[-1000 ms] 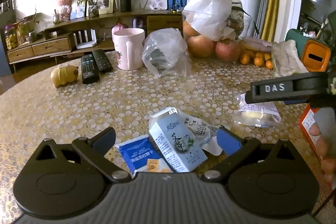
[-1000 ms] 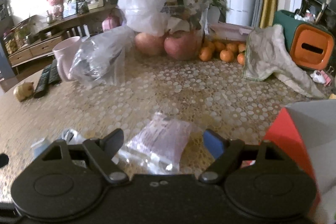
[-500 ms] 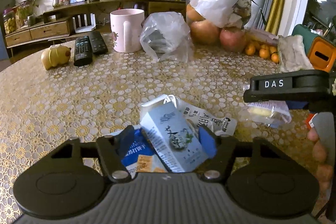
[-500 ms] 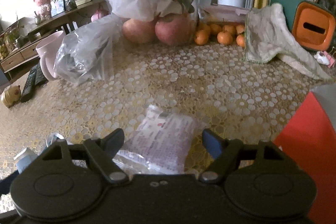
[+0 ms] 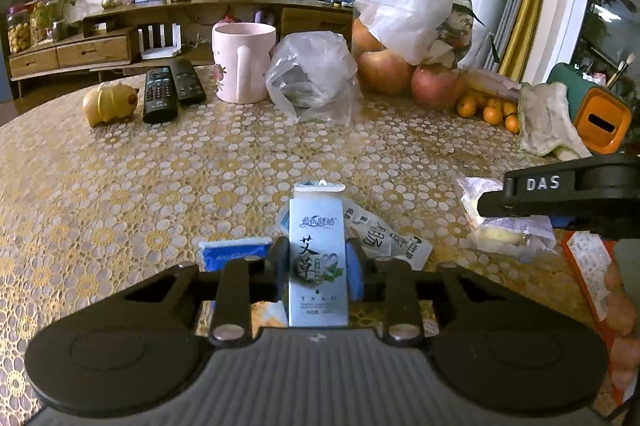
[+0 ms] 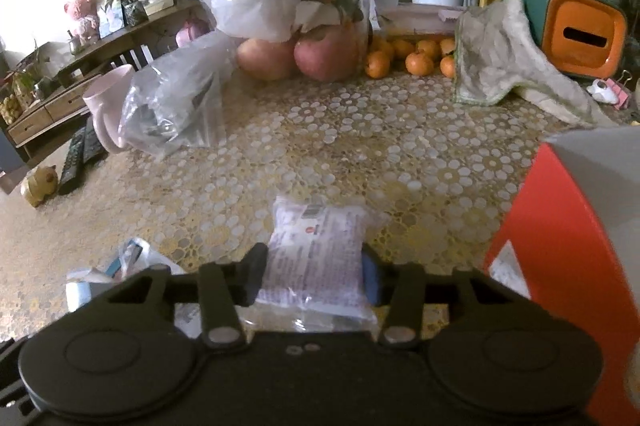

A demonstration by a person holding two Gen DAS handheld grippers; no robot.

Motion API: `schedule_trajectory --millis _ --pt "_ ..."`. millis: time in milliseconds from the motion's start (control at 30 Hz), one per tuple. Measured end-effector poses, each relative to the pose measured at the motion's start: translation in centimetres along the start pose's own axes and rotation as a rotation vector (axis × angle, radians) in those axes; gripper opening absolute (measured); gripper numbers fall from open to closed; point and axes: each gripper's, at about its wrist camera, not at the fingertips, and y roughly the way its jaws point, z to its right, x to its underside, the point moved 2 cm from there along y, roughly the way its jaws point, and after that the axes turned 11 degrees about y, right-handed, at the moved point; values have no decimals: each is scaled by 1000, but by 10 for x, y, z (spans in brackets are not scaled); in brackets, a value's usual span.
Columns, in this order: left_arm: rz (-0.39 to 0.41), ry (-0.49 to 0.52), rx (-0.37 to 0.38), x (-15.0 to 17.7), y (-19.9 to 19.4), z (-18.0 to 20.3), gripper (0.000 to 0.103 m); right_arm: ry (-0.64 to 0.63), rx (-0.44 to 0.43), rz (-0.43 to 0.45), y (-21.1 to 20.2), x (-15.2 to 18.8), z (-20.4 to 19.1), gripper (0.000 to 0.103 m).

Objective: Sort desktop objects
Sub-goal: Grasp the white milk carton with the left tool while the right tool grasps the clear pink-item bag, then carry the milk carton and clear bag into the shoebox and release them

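1. Blue-white carton on table, long axis along the fingers, clamped by left gripper.
2. Clear packet lies dead ahead of right gripper, pads touching its sides; firm grip uncertain.

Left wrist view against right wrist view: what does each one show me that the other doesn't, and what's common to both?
Only the left wrist view shows the left claw shut on the pale blue carton, the blue packet beside it, and the right claw's body from the side.

Only the right wrist view shows the right claw closed on the clear snack packet, with the red box at right.

Both show the pink mug, remotes, yellow pig figure, clear plastic bag, apples, small oranges, cloth and orange-fronted box.
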Motion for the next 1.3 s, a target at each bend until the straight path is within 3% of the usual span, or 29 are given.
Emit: schedule_trajectory --millis 467,800,1067,1300 --pt "-8 -40 60 25 -55 1 28 -46 -55 -51 -69 42 10 45" --pt "14 -20 94 25 -105 17 28 -41 -119 -31 -129 56 19 45" --pt "82 50 159 0 -139 64 28 -1 -144 63 -177 40 49 45" --pt "132 139 254 -29 -152 128 28 53 -99 149 -198 16 97 45"
